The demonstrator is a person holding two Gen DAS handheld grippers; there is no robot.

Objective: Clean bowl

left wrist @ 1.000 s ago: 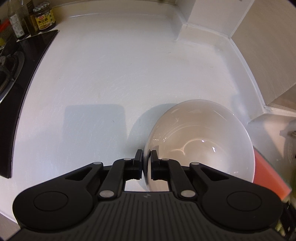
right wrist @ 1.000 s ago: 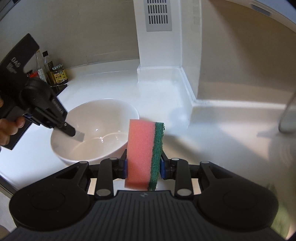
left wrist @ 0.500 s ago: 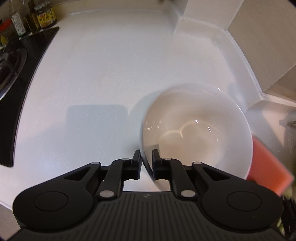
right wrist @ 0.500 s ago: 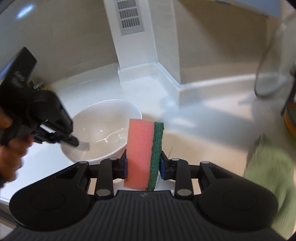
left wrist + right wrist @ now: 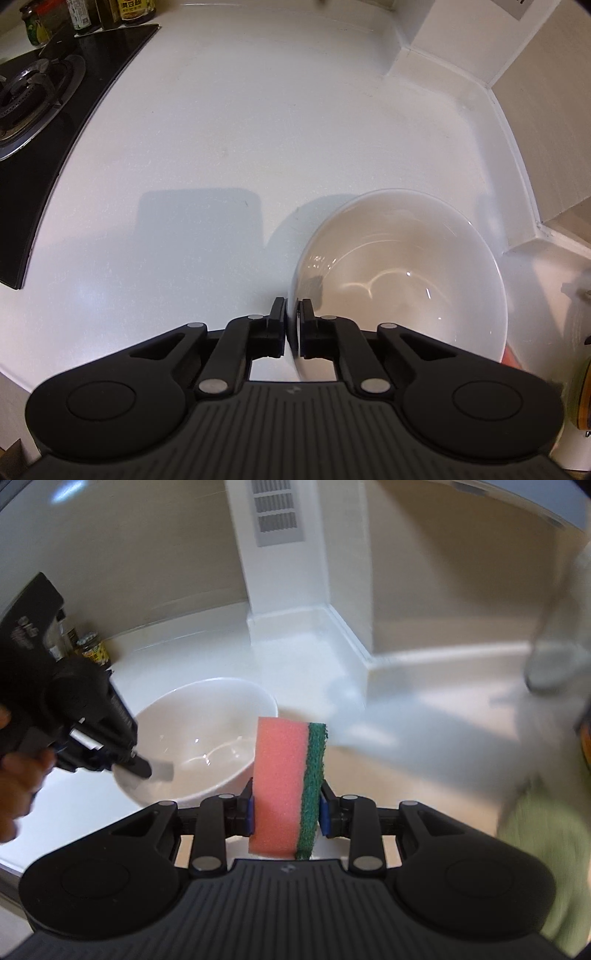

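Note:
A white bowl (image 5: 402, 273) sits on the white counter, tilted a little. My left gripper (image 5: 292, 317) is shut on the bowl's near rim, one finger inside and one outside. The right wrist view shows the bowl (image 5: 207, 738) at the left with the left gripper (image 5: 147, 770) clamped on its rim. My right gripper (image 5: 286, 805) is shut on a pink sponge with a green scouring side (image 5: 288, 786), held upright just right of the bowl and outside it.
A black gas hob (image 5: 40, 110) lies at the left of the counter, with jars and bottles (image 5: 133, 9) behind it. A wall corner with a raised ledge (image 5: 347, 635) stands behind the bowl. A green cloth (image 5: 543, 853) lies blurred at the right.
The left gripper has kept its grip on the rim while the bowl shifted slightly. The right gripper with the sponge swung right, then back toward the bowl.

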